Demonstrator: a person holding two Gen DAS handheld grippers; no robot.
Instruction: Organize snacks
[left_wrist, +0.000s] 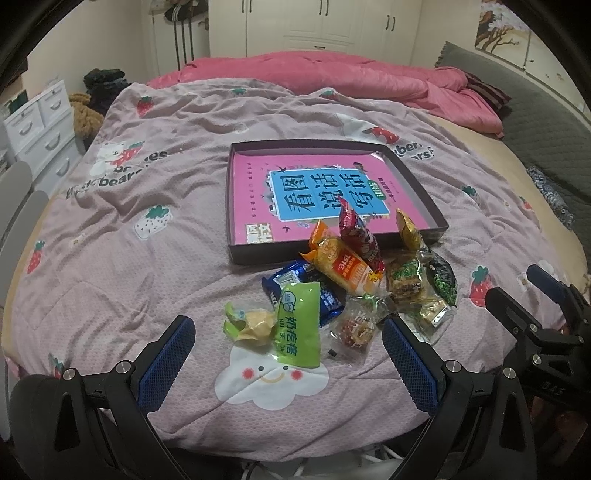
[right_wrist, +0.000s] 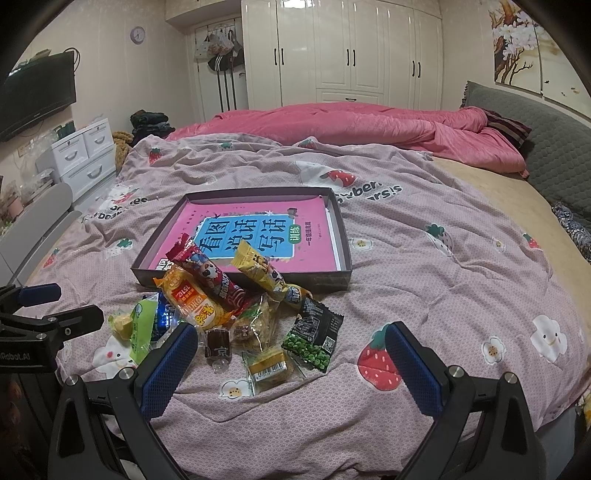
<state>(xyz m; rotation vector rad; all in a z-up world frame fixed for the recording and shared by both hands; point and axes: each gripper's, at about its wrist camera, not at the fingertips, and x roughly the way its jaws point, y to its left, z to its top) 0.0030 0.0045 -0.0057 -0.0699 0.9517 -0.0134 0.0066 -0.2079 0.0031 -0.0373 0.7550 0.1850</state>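
Note:
A pile of wrapped snacks (left_wrist: 343, 284) lies on the quilt just in front of a shallow dark box (left_wrist: 236, 206) that holds a pink book (left_wrist: 325, 192). A green packet (left_wrist: 299, 325), an orange packet (left_wrist: 343, 266) and a red packet (left_wrist: 358, 232) show in it. My left gripper (left_wrist: 288, 365) is open and empty, just short of the pile. In the right wrist view the pile (right_wrist: 236, 317) and box (right_wrist: 340, 236) show again. My right gripper (right_wrist: 291, 365) is open and empty, near a green pea packet (right_wrist: 314, 339).
A strawberry-print quilt (left_wrist: 147, 258) covers the bed, with a pink duvet (left_wrist: 332, 77) bunched at the far end. A grey headboard cushion (right_wrist: 554, 147) is at right. White drawers (right_wrist: 88, 155) and wardrobes (right_wrist: 347, 51) stand beyond. The right gripper shows at the left view's edge (left_wrist: 535, 306).

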